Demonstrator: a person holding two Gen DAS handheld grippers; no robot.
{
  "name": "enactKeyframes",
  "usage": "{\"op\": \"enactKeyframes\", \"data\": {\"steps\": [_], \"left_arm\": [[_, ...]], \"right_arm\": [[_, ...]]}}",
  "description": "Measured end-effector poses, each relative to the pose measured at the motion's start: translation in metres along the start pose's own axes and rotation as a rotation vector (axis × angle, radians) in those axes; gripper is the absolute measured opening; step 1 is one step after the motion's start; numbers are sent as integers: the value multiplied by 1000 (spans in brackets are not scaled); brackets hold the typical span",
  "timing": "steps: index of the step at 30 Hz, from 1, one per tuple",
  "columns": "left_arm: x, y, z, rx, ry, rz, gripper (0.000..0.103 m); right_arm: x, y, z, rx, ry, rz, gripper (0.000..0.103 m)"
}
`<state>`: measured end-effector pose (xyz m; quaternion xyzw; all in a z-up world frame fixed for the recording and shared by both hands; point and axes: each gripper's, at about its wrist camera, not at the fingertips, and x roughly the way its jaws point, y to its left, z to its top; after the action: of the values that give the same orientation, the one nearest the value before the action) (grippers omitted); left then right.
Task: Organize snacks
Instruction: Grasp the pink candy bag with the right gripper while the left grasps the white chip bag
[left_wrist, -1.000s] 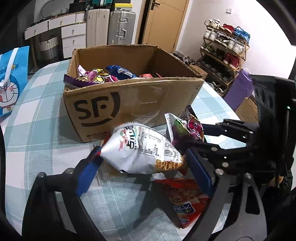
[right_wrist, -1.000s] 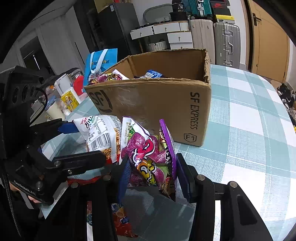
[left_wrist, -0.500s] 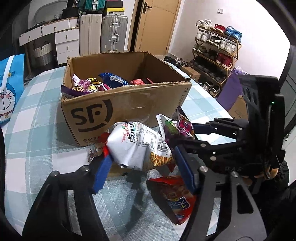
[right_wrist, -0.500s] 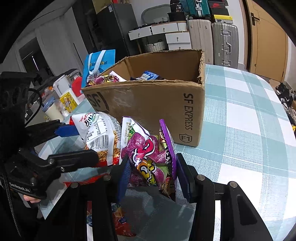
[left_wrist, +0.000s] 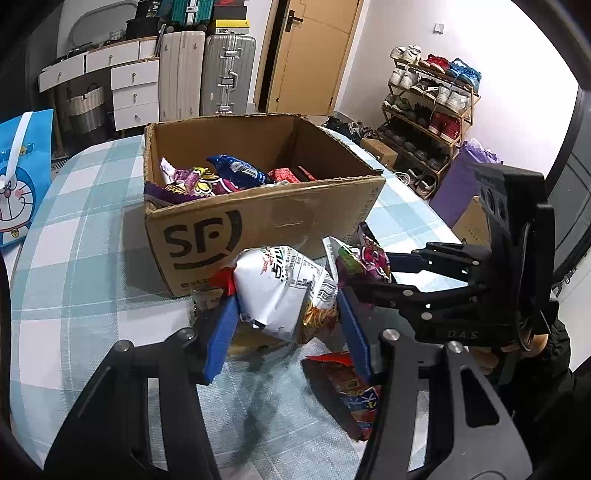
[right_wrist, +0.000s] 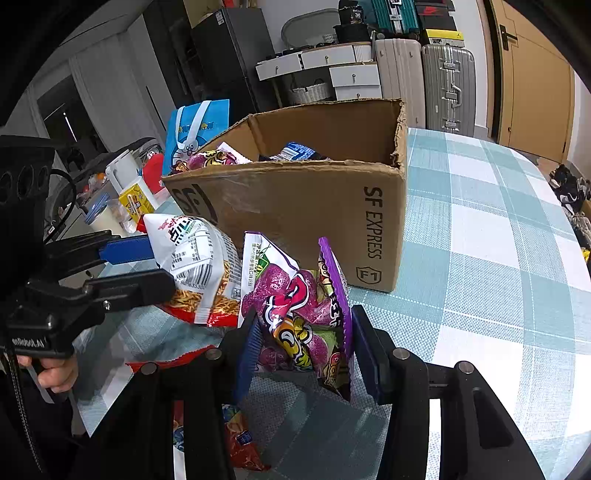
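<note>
Blue fingers (left_wrist: 221, 332) of the left gripper (left_wrist: 286, 326) have just been closing and are now pinched on a white snack bag (left_wrist: 284, 288), lifted clear for boxing. Alongside, a purple snack bag (right_wrist: 299, 317) is clamped narrowly by the right gripper (right_wrist: 304, 350). A red packet (left_wrist: 351, 384) is left on the table (left_wrist: 74, 277) below. Beyond, more snacks are held in the open cardboard box (left_wrist: 266, 221).
</note>
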<state>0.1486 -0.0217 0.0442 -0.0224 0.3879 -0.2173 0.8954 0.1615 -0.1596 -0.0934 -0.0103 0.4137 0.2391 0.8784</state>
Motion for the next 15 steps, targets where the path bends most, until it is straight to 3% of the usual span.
{"op": "enactKeyframes", "data": {"steps": [15], "left_arm": [[-10,15,-1,27,19,-2,48]], "right_arm": [[-4,1,0,3,0,7,48]]}}
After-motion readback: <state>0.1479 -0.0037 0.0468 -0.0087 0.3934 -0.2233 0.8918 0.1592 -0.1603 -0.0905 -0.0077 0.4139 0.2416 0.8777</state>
